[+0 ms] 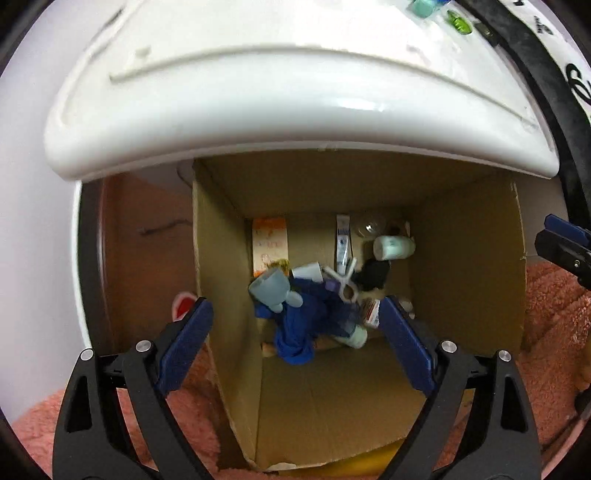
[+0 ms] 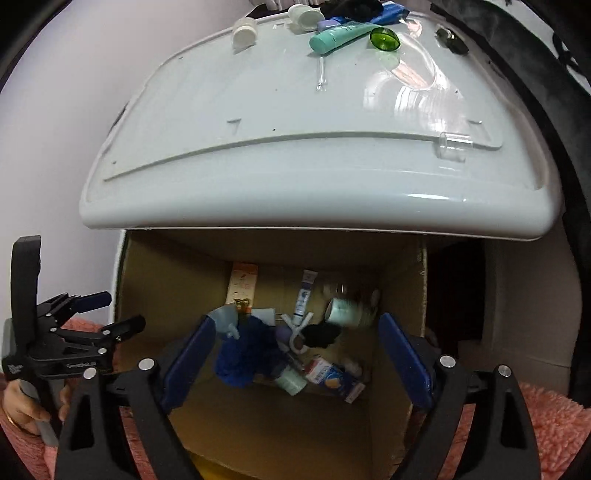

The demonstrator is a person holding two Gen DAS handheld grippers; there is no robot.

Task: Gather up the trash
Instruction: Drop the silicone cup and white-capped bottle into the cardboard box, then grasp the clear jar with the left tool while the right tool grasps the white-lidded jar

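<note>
An open cardboard box (image 1: pixel 469 266) (image 2: pixel 399 295) stands on the floor under the rim of a white table (image 1: pixel 258 110) (image 2: pixel 295 147). Trash lies at its bottom: a crumpled blue cloth (image 1: pixel 299 325) (image 2: pixel 247 354), a grey cup (image 1: pixel 271 288), a white clip (image 1: pixel 343 280) (image 2: pixel 297 328), a pale green jar (image 1: pixel 393 247) (image 2: pixel 345 312) and a small carton (image 2: pixel 334 380). My left gripper (image 1: pixel 295 343) is open and empty above the box. My right gripper (image 2: pixel 295 358) is open and empty above it too. On the table's far edge lie a teal tube (image 2: pixel 340 35), a green cap (image 2: pixel 385 37) and white caps (image 2: pixel 244 31).
Pink fluffy carpet (image 1: pixel 546 314) (image 2: pixel 546 413) surrounds the box. A black strap (image 1: pixel 517 66) runs along the table's right side. The right gripper's tip (image 1: pixel 565 243) shows at the left view's right edge; the left gripper and hand (image 2: pixel 66 347) show at the right view's left edge.
</note>
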